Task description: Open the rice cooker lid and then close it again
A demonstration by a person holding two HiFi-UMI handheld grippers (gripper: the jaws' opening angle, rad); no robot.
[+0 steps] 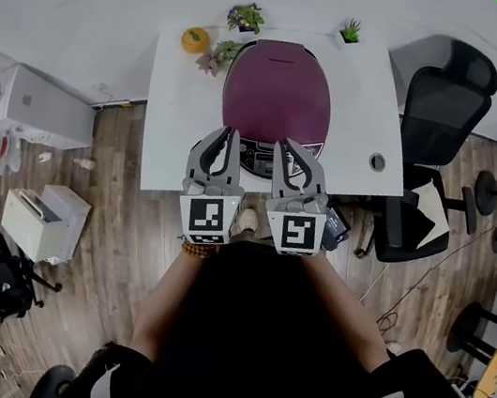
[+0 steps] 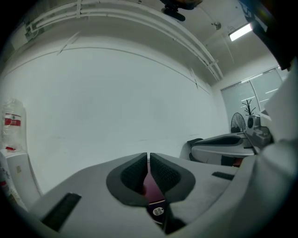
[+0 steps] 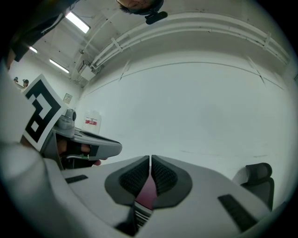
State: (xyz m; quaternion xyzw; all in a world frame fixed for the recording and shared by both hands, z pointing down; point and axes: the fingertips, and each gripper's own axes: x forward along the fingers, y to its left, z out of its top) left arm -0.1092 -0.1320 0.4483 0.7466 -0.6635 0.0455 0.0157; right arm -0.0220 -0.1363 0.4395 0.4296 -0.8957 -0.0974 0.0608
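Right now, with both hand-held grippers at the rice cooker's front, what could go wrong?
1. The left hand-held gripper and right hand-held gripper hover shut over the control panel; they might press buttons instead of opening the lid.
2. A plant sits close beside the lid's rear; a swinging lid could knock it.

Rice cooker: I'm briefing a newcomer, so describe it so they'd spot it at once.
Find the white desk beside the black office chair. The rice cooker sits at its middle. Its big rounded maroon lid dwarfs the small potted plants behind it.
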